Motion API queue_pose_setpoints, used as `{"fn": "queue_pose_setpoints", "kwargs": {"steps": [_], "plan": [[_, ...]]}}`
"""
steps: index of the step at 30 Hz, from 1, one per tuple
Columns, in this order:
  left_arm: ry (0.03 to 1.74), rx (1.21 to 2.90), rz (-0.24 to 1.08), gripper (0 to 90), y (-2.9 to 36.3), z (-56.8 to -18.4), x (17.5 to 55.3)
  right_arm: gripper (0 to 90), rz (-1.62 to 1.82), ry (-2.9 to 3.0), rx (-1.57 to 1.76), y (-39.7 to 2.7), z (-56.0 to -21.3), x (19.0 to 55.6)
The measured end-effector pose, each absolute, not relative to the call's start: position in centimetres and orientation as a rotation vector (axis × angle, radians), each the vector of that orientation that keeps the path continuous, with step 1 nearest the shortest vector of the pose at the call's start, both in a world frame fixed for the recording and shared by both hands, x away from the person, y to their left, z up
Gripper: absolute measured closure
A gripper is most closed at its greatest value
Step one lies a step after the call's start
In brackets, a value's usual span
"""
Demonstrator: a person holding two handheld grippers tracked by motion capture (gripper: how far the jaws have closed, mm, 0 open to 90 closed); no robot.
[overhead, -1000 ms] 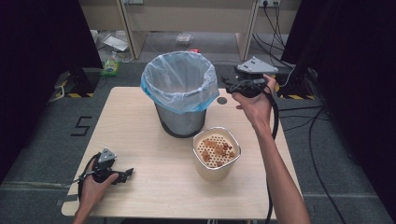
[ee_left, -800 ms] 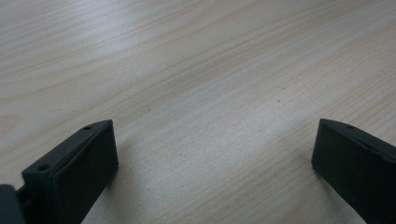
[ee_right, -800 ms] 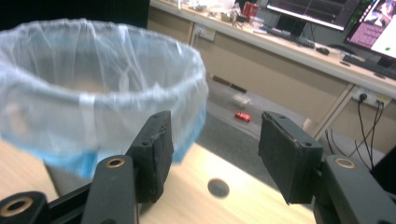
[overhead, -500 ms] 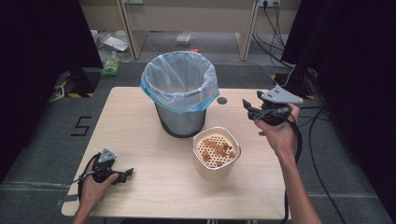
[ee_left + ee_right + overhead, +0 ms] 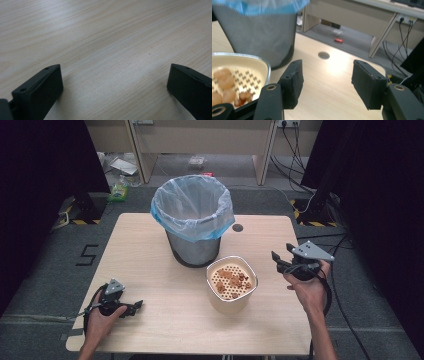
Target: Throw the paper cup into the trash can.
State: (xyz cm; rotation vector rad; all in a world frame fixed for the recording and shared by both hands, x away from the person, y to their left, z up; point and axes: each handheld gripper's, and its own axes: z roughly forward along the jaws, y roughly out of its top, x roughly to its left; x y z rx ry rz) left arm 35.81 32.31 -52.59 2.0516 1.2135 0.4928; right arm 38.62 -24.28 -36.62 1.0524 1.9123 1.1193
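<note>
The left tongs (image 5: 131, 307) lay low on the near left of the counter (image 5: 150, 255), jaws spread wide over bare wood, gripping nothing. The right tongs (image 5: 276, 260) were held above the counter's right edge, jaws released and empty, pointing left toward the cream bowl (image 5: 232, 300). That bowl, with a perforated insert and brown food pieces (image 5: 231, 278), stood near the centre, just in front of the grey bin (image 5: 193, 251) lined with a blue bag (image 5: 192, 210). Open wood lay between the left tongs and the bowl, and along the near edge. A round cable hole (image 5: 237, 227) sat right of the bin. Beyond the counter were grey floor, cables (image 5: 295, 145) and dark curtains (image 5: 45, 165).
</note>
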Motion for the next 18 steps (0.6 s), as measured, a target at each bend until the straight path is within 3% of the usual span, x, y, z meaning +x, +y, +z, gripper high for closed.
{"fn": "queue_pose_setpoints", "kwargs": {"steps": [18], "plan": [[1.209, 2.054, 0.493, 0.0, 32.3, -52.6, 35.7, 39.5, 1.054, 2.017, 1.189, -24.8, -44.7, 36.7]]}}
